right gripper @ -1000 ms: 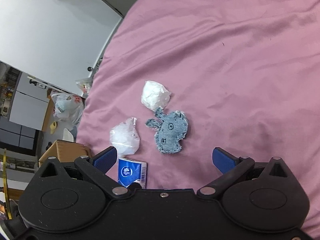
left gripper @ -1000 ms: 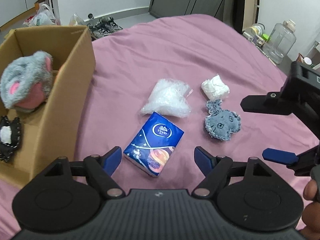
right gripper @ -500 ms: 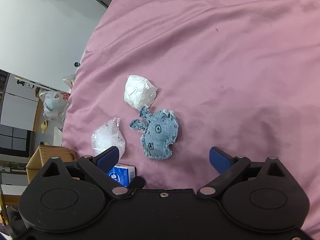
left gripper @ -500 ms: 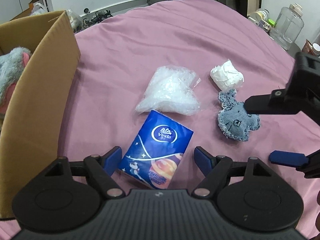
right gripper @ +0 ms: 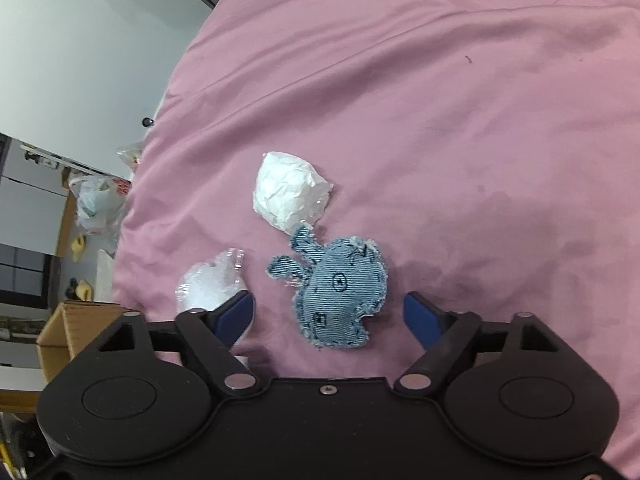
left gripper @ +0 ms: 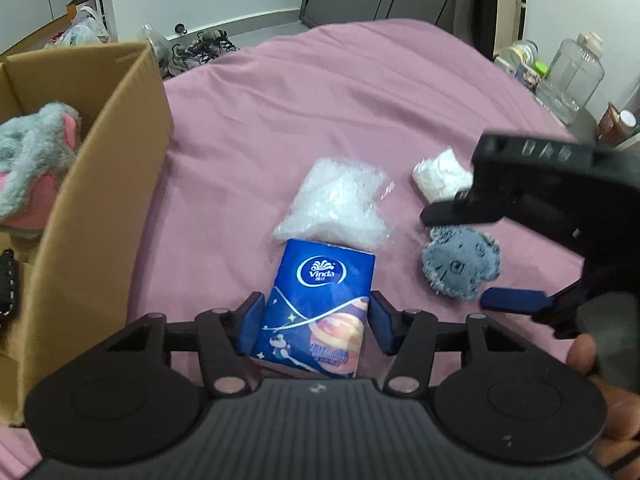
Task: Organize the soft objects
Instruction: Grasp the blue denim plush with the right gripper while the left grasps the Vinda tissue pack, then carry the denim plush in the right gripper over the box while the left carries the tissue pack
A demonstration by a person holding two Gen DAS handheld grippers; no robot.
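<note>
A blue Vinda tissue pack (left gripper: 320, 296) lies on the pink bedsheet (left gripper: 320, 100). My left gripper (left gripper: 316, 324) is closing on it, and both blue pads touch its long sides. To its right a denim animal toy (right gripper: 340, 292) lies flat between the closing jaws of my right gripper (right gripper: 328, 314), whose pads stand clear of it on both sides. A white crumpled wad (right gripper: 290, 196) touches the toy's ear. A clear plastic bag (left gripper: 336, 204) lies just beyond the pack. At left stands the cardboard box (left gripper: 100, 184), with a grey and pink plush (left gripper: 32, 148) inside.
A black-and-white item (left gripper: 8, 288) also lies in the box. A person's fingers (left gripper: 584, 356) hold the right gripper's handle. Beyond the bed are shoes (left gripper: 200, 46), plastic bags (left gripper: 84, 32) and, at right, a clear jug (left gripper: 572, 76) with jars.
The left gripper came closer to the tissue pack and its jaws narrowed onto it. The right gripper sank toward the denim toy and its jaws narrowed around it.
</note>
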